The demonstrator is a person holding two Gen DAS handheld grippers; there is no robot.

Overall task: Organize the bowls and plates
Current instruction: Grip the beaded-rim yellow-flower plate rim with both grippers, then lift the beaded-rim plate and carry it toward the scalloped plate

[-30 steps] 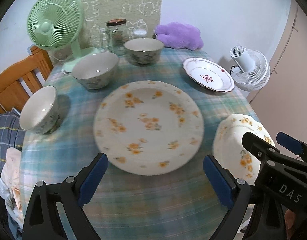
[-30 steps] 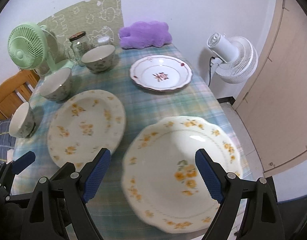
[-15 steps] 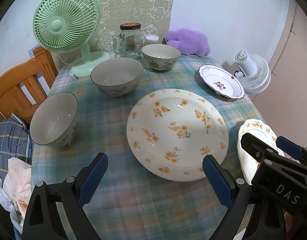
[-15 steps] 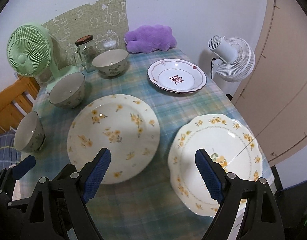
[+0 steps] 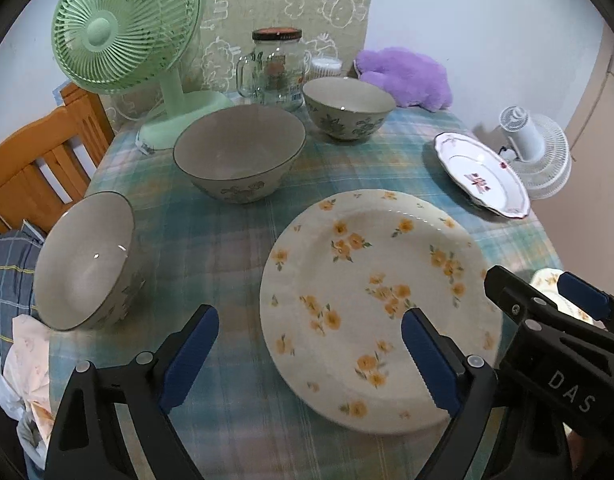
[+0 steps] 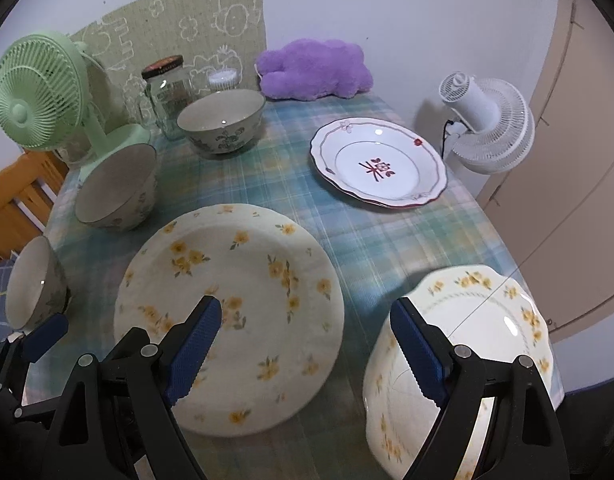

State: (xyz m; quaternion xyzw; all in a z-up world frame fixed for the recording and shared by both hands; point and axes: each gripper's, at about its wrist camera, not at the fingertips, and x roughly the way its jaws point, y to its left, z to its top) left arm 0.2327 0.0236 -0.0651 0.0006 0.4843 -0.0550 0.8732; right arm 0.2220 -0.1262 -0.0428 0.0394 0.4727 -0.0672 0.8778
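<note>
A large cream plate with yellow flowers (image 5: 379, 304) (image 6: 231, 312) lies mid-table. A scalloped yellow-flower plate (image 6: 479, 344) lies at the front right edge, and a white plate with a red motif (image 6: 379, 166) (image 5: 483, 176) at the far right. Three bowls stand on the left: near (image 5: 87, 260) (image 6: 33, 284), middle (image 5: 239, 152) (image 6: 115, 188), far (image 5: 347, 110) (image 6: 223, 122). My left gripper (image 5: 307, 356) is open and empty between the near bowl and the large plate. My right gripper (image 6: 303, 344) is open and empty above the gap between the two flower plates.
A green fan (image 5: 123, 28), a glass jar (image 5: 277, 66) and a purple plush (image 5: 407, 76) stand along the back. A white fan (image 6: 487, 124) stands off the table's right side. A wooden chair (image 5: 35, 152) is at the left. The tablecloth (image 5: 211, 248) is plaid.
Both grippers have drifted left and forward over the table. The bowls now look nearer in the left wrist view, and the scalloped plate has slid to the right in the right wrist view.
</note>
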